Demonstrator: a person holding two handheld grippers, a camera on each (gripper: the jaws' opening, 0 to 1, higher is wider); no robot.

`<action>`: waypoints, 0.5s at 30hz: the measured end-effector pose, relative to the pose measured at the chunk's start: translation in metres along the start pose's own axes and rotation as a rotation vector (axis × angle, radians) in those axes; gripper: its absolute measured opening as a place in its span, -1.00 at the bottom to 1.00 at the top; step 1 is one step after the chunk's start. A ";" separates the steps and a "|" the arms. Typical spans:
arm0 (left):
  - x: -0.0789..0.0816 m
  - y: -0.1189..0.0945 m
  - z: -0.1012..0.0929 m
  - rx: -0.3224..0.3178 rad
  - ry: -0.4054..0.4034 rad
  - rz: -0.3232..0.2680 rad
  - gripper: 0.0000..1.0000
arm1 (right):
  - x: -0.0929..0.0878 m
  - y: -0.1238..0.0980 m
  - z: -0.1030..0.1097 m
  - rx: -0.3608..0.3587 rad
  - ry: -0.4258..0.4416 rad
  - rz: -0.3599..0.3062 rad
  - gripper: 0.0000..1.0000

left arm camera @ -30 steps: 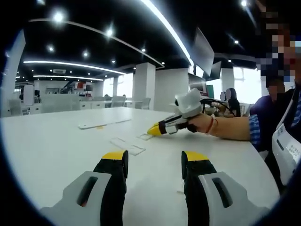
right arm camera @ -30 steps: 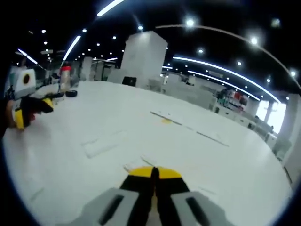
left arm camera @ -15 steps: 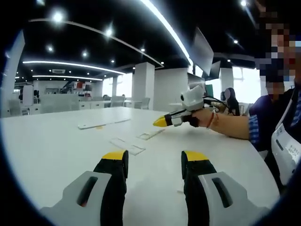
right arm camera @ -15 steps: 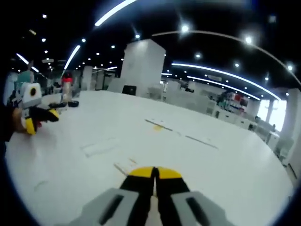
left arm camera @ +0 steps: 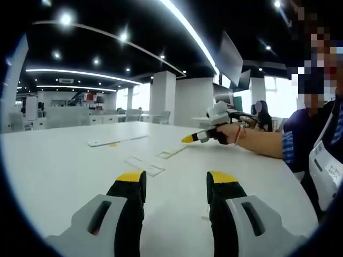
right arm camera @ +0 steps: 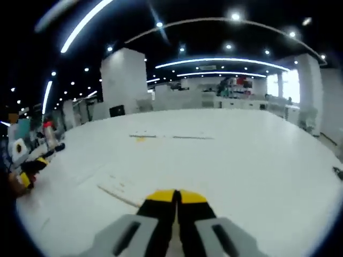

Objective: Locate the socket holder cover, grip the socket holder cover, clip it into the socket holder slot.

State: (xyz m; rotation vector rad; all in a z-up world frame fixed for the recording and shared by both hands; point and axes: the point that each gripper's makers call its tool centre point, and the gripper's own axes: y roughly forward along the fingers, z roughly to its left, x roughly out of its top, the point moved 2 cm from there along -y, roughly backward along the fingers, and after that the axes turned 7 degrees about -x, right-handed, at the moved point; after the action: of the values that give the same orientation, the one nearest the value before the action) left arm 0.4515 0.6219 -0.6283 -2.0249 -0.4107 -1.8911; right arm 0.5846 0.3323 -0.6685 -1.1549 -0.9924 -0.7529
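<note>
Left hand-held gripper (left arm camera: 176, 184): jaws spread wide, nothing between them, low over the white surface (left arm camera: 59, 160).
Right hand-held gripper (right arm camera: 176, 195): yellow tips pinched together; in the left gripper view it hangs above the surface, and whether it carries anything I cannot tell.
Cover candidates: flat white pieces (left arm camera: 144, 165) lie just ahead of the left jaws, with a thin strip (left arm camera: 171, 152) beyond; which one is the socket holder cover I cannot tell.
Socket holder: probably the long white bar (left arm camera: 119, 140) further back, well apart from both grippers.
Step in hand: locating, by my read.
Doing it well: confirm the right piece first, come in low, pinch the long edges squarely, keep it level for clipping.
</note>
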 end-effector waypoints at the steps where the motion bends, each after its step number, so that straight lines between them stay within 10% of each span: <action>1: 0.000 0.000 0.000 0.000 0.000 0.000 -0.08 | -0.001 0.000 0.001 -0.001 -0.003 0.000 -0.93; 15: -0.003 -0.001 -0.001 0.002 -0.001 0.001 -0.09 | -0.009 0.001 0.000 -0.034 -0.096 0.032 -0.93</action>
State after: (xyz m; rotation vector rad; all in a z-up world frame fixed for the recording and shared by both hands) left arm 0.4500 0.6230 -0.6307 -2.0241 -0.4119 -1.8891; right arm 0.5822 0.3323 -0.6775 -1.2433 -1.0418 -0.6957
